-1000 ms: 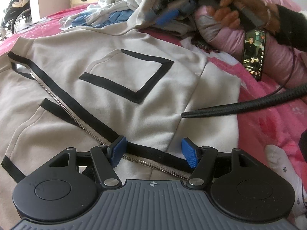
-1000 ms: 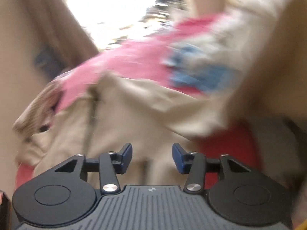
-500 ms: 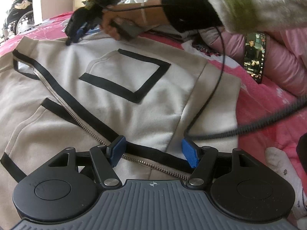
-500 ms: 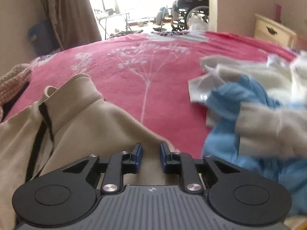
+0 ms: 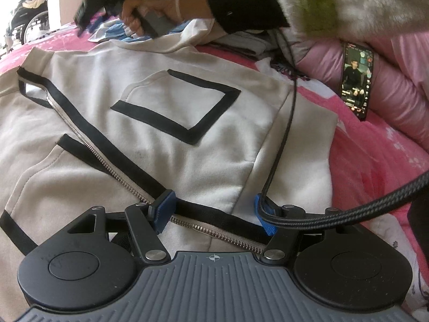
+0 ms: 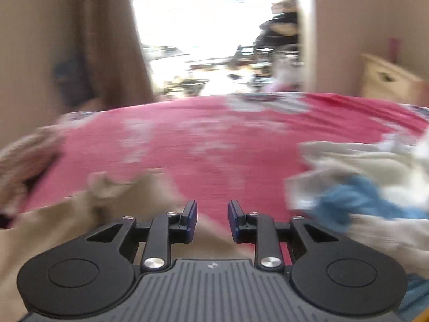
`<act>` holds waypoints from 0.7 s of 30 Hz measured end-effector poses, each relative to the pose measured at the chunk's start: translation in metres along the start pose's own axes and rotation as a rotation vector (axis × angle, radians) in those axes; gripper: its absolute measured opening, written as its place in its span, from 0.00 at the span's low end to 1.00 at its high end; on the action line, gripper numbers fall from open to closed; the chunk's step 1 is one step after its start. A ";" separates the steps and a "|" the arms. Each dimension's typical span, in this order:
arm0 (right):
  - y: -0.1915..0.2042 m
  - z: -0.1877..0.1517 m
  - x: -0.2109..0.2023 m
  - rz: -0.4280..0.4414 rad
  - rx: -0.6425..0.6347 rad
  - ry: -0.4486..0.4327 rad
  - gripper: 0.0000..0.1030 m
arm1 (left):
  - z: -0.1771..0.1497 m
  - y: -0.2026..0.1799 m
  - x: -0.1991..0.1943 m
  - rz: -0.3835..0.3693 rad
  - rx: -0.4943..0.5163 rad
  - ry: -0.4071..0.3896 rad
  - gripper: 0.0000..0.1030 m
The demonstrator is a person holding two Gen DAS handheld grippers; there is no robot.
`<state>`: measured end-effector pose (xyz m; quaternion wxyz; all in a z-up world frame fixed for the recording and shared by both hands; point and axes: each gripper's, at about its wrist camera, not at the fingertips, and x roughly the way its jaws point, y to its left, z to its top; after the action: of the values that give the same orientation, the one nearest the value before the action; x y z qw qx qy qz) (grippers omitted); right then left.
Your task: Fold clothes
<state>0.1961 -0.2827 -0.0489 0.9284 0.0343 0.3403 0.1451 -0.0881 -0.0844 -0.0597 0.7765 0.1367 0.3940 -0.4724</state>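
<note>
A beige zip-up jacket with black trim and a square pocket lies spread flat on the pink bed. My left gripper is open low over the jacket's near hem. The zipper runs under its fingers and the pads do not press on anything. My right gripper, held by a hand, hovers blurred above the jacket's far corner. In the right wrist view, the right gripper has a narrow gap and its jaws are opening. Only the jacket's edge and the bedspread show beyond them.
A black cable crosses the jacket and lies over my left gripper's right finger. A lit phone leans on a pink quilt at the right. White and blue clothes are piled beside the jacket's far edge. A nightstand stands past the bed.
The right gripper swept left along the jacket's far edge and then rose a little. Its jaws narrowed almost shut and have widened again. The left gripper and the jacket kept still.
</note>
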 end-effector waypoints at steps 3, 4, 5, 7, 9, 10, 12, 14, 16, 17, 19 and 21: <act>0.032 -0.001 0.027 0.064 -0.087 0.055 0.26 | 0.001 -0.001 0.001 0.006 0.001 0.004 0.64; 0.039 -0.003 0.040 0.060 -0.107 0.076 0.26 | 0.002 -0.002 0.001 0.009 0.001 0.005 0.64; 0.042 -0.005 0.056 0.044 -0.115 0.103 0.25 | 0.002 -0.002 0.002 0.012 0.001 0.006 0.64; 0.044 -0.011 0.080 0.020 -0.126 0.124 0.23 | 0.002 -0.003 0.002 0.018 0.000 0.007 0.64; 0.045 -0.011 0.091 0.004 -0.122 0.115 0.23 | 0.002 -0.005 0.003 0.026 0.003 0.007 0.64; 0.048 -0.008 0.093 -0.010 -0.121 0.124 0.23 | 0.002 -0.005 0.003 0.030 0.005 0.006 0.64; 0.056 -0.003 0.091 -0.036 -0.157 0.140 0.23 | 0.002 -0.006 0.003 0.035 0.004 0.008 0.64; 0.058 0.001 0.081 -0.041 -0.173 0.135 0.23 | 0.002 -0.006 0.002 0.037 0.005 0.011 0.64; 0.053 0.004 0.061 -0.022 -0.141 0.097 0.23 | 0.002 -0.006 0.002 0.040 0.006 0.011 0.64; 0.049 0.005 0.047 -0.010 -0.122 0.072 0.23 | 0.002 -0.006 0.003 0.042 0.005 0.010 0.64; 0.043 0.007 0.019 0.007 -0.103 0.037 0.23 | 0.001 -0.006 0.002 0.045 0.005 0.006 0.64; 0.036 0.005 -0.013 0.020 -0.091 0.008 0.24 | 0.001 -0.006 0.002 0.047 0.003 0.004 0.64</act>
<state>0.1813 -0.2519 -0.0309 0.9262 -0.0049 0.3365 0.1699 -0.0920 -0.0887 -0.0596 0.7863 0.1482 0.3914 -0.4545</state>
